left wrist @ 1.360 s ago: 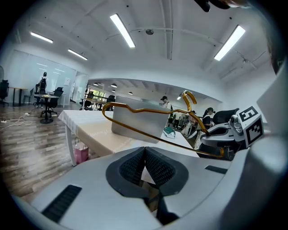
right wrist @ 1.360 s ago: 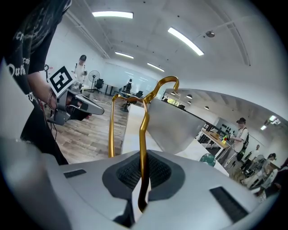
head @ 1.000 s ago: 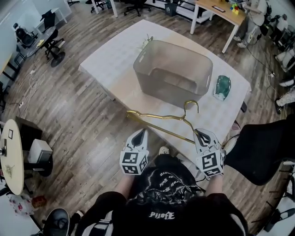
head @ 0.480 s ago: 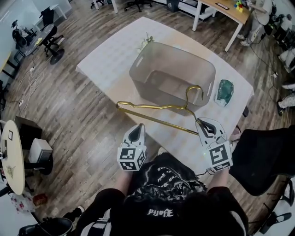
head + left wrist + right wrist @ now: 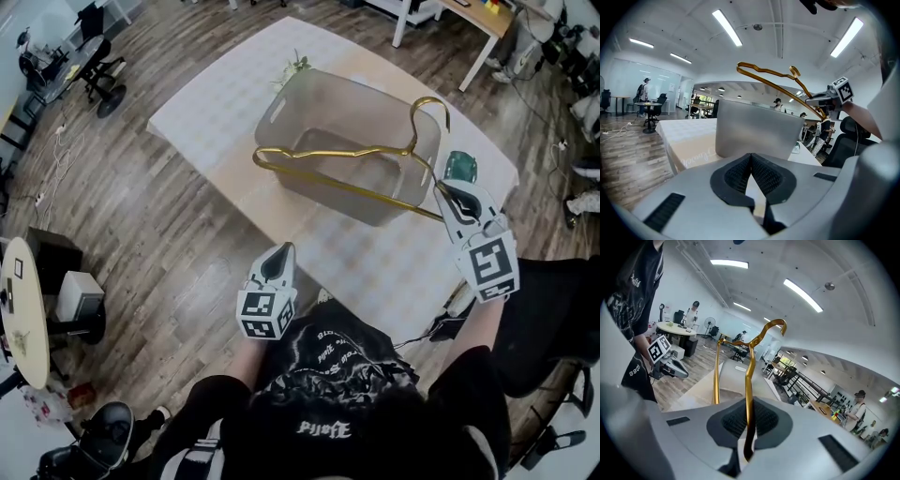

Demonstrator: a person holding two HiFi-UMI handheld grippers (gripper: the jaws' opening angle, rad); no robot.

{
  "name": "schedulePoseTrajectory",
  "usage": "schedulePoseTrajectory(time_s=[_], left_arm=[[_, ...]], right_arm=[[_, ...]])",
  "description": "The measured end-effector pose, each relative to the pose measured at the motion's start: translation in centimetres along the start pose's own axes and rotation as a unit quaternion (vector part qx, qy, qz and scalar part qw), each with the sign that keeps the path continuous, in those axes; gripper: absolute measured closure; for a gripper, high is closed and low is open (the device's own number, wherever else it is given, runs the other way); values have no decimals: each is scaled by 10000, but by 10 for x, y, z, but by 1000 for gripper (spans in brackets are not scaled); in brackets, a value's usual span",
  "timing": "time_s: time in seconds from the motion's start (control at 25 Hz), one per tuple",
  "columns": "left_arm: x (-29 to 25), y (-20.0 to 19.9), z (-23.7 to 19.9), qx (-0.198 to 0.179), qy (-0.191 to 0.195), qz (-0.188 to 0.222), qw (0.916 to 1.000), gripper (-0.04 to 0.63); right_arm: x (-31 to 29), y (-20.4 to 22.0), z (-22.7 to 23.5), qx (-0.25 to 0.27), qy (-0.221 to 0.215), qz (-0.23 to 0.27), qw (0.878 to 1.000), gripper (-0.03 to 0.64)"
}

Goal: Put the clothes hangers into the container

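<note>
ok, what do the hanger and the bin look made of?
Hanger: likely metal wire with a glossy gold finish, plated or painted. It is thin, holds tight bends and glints under the lights.
Bin: likely frosted, translucent grey plastic. Its walls let light through, and handle slots are cut in its ends.

Right gripper: jaws pinched tight on one end of the gold hanger.
Hanger: rises from the pads, hook uppermost, its other bar just left.
Container: grey, beyond the jaws, behind both bars.
Left gripper: far left, low, over wooden floor.
</note>
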State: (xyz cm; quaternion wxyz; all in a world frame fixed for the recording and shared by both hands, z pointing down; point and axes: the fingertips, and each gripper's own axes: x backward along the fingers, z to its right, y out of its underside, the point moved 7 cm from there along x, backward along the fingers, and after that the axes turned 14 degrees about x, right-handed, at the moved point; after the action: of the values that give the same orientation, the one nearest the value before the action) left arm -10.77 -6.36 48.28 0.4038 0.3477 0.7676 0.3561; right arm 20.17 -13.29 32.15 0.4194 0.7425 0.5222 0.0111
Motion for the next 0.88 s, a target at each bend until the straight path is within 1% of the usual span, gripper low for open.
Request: schedulePoseTrajectory(time_s=[0.16, 0.36, 0.6, 0.76, 0.88], left_arm=[[-1, -3, -1, 39, -13, 68, 10000, 575], [3, -2, -2, 56, -104, 76, 9999, 575], [9, 4, -2, 92, -154, 148, 9997, 575], [13, 7, -6, 122, -275, 172, 9994, 575], [14, 7, -9, 116, -375, 136, 9991, 575]], right_arm=[[-6, 5, 22, 81, -6, -121, 9999, 607], [-14, 10, 38, 232, -72, -286, 9993, 607], [-31, 25, 54, 322, -241, -575, 9975, 607], [-48, 42, 62, 242, -365, -775, 9960, 607], [-64, 50, 64, 285, -513, -904, 9942, 607]])
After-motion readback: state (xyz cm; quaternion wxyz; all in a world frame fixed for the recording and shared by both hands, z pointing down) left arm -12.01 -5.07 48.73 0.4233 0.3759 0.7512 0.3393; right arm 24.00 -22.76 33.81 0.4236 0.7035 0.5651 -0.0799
